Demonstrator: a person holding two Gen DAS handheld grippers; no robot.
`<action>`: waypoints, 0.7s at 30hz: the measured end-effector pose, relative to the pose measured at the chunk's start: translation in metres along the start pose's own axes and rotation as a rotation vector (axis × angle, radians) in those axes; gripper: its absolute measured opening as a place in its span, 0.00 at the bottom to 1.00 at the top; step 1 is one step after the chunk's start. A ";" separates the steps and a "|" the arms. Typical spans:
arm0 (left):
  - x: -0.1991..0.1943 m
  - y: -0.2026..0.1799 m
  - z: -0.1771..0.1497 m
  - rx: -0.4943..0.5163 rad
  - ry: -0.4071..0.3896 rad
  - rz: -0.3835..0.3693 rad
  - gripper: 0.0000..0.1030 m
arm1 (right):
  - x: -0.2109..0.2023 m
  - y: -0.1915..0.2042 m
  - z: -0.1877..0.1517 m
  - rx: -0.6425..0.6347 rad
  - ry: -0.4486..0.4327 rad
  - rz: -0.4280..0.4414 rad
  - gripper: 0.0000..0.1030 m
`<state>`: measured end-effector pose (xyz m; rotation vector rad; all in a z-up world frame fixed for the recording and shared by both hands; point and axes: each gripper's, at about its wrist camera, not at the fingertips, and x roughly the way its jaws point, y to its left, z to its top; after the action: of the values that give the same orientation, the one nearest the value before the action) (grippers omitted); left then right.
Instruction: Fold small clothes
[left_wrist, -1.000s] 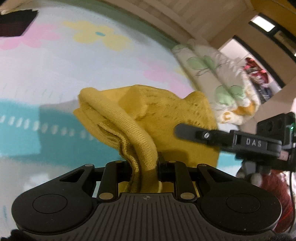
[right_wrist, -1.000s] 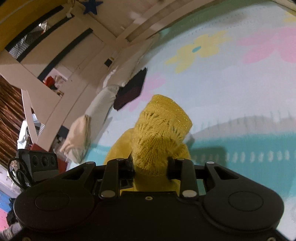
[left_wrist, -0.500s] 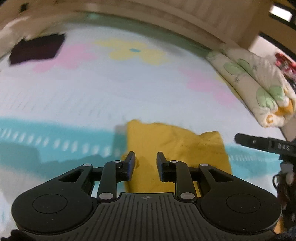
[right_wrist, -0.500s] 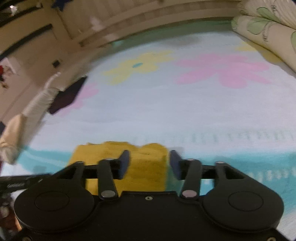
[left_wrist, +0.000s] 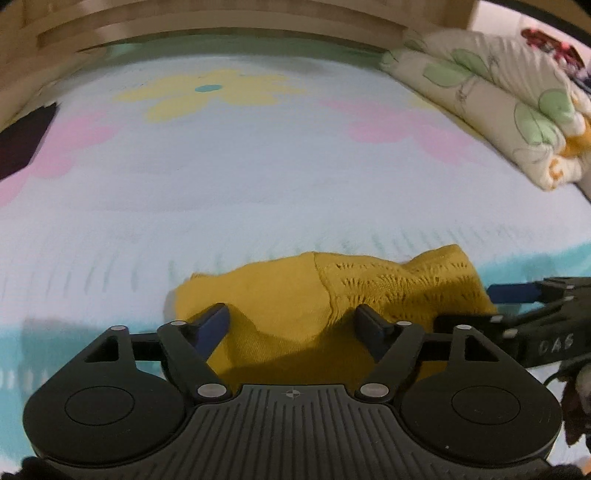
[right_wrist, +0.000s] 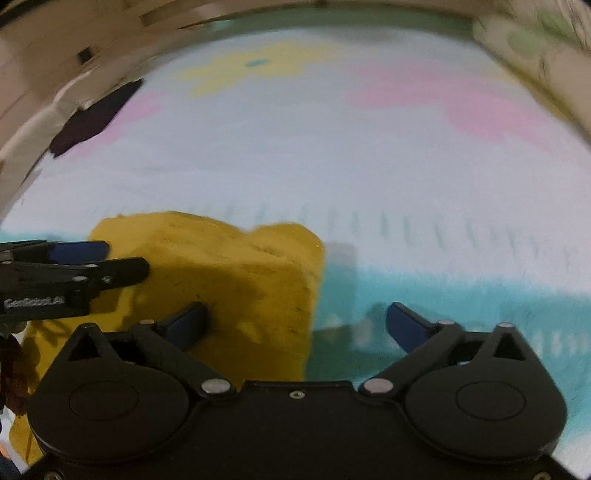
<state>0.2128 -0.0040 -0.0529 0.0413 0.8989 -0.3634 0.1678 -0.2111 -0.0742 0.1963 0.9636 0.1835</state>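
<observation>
A small mustard-yellow knit garment (left_wrist: 314, 295) lies folded on the flowered bed sheet, right in front of both grippers; it also shows in the right wrist view (right_wrist: 221, 266). My left gripper (left_wrist: 293, 321) is open and empty, its fingers spread just above the near edge of the garment. My right gripper (right_wrist: 295, 323) is open and empty over the garment's right edge. The right gripper (left_wrist: 517, 306) shows at the right of the left wrist view, and the left gripper (right_wrist: 74, 266) shows at the left of the right wrist view.
The sheet (left_wrist: 258, 177) is pale with yellow and pink flowers and a teal band near me. A folded leaf-print quilt (left_wrist: 498, 96) lies at the far right. A dark cloth (right_wrist: 92, 118) lies at the far left. A wooden bed frame (left_wrist: 221, 22) runs along the back.
Both grippers let go of the yellow garment, which they held lifted a second ago. It now lies folded on the sheet, and both sets of jaws have opened wide.
</observation>
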 end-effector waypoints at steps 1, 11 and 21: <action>0.000 0.000 0.001 -0.001 -0.001 -0.003 0.74 | 0.000 -0.003 0.001 0.015 -0.012 0.004 1.00; -0.044 -0.003 -0.002 -0.045 -0.030 0.008 0.75 | -0.033 0.001 -0.003 0.011 -0.084 -0.009 1.00; -0.109 -0.020 -0.044 -0.007 -0.095 0.057 0.75 | -0.086 0.023 -0.039 0.018 -0.203 -0.003 1.00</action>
<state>0.1111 0.0169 0.0055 0.0425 0.8032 -0.3064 0.0866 -0.2063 -0.0220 0.2255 0.7643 0.1492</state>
